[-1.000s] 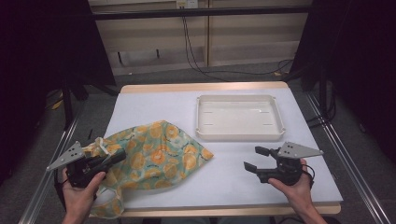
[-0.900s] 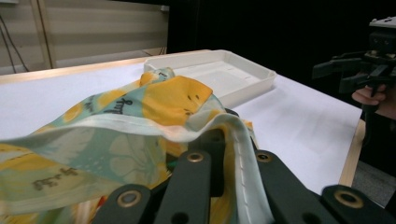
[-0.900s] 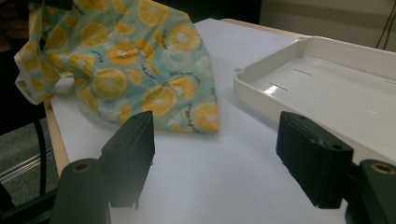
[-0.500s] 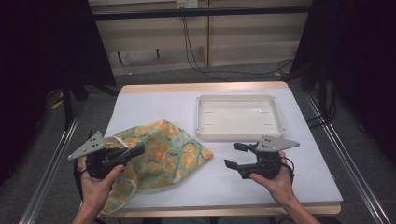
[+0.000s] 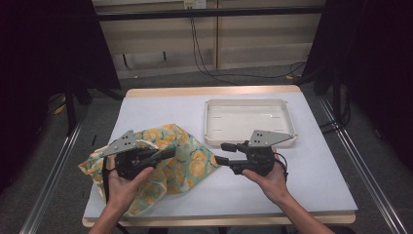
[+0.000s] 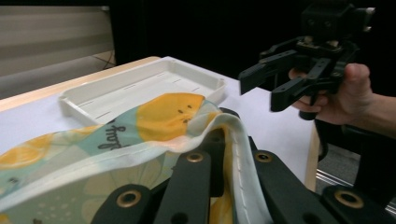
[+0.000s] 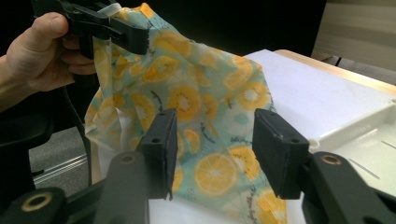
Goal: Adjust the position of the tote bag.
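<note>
My left claw (image 5: 165,153) grips the cloth (image 5: 187,161), lifting its edge off the desk (image 5: 311,195); my right claw (image 5: 221,153), jaws just closing, hangs empty beside it.

Dark cursive lettering on the fruit-print cloth (image 6: 154,121) is not legible.

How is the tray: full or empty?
Empty: the tray shows only its bare white floor, and the cloth lies beside it on the table.

White table (image 5: 160,109), wooden edge; cream tray (image 5: 249,122), fruit-print cloth (image 5: 187,161) lying on it.
</note>
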Available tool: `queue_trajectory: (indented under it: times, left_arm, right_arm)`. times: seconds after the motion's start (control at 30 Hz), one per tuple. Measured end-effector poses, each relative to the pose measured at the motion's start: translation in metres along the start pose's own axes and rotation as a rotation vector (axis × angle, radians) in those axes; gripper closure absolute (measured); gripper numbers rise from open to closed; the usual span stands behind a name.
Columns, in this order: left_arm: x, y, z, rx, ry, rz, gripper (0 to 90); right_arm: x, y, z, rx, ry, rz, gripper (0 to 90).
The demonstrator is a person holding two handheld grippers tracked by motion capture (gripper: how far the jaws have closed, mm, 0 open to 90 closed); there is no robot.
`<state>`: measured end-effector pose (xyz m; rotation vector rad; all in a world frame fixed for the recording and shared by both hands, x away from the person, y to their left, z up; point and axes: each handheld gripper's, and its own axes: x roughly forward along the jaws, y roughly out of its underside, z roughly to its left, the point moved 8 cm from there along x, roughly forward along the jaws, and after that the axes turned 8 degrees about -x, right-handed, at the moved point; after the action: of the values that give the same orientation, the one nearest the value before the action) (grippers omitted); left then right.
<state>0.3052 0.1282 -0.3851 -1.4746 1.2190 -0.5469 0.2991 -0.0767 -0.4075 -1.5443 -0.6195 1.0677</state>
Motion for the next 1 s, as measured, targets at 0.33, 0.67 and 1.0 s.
queue_trajectory:
  times: [0.33, 0.67, 1.0]
  left_arm:
    - [0.041, 0.019, -0.002, 0.006, 0.028, 0.072, 88.6]
    - [0.03, 0.053, 0.013, -0.02, -0.053, 0.138, 68.9]
    - [0.003, 0.065, 0.006, -0.034, -0.076, 0.113, 52.0]
  right_arm:
    - [-0.003, -0.011, -0.005, -0.001, 0.017, -0.023, 51.6]
    - [0.019, -0.012, -0.005, 0.004, -0.015, -0.003, 49.7]
    - [0.06, -0.033, 0.007, -0.02, -0.071, 0.003, 37.9]
